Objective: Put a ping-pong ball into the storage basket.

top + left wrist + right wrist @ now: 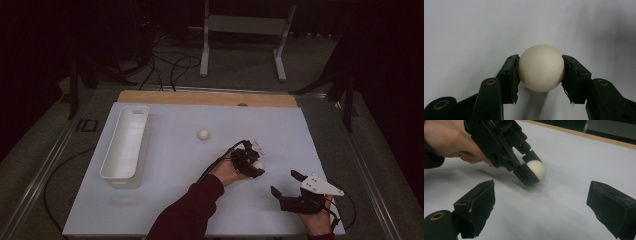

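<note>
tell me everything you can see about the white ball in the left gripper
The small, smooth, cream-white ball is round and matte, plastic by the look of it, unmarked. It sits between the two black jaws of the left gripper, whose pads press on its opposite sides. It is low over the pale blue table sheet, right of centre, casting a shadow; whether it touches the sheet cannot be told.

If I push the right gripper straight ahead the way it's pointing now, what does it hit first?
Probably the left gripper, shut on the white ball. In the right gripper view both sit ahead of the open right gripper, slightly left of centre, so it might slip past on their right over bare table.
</note>
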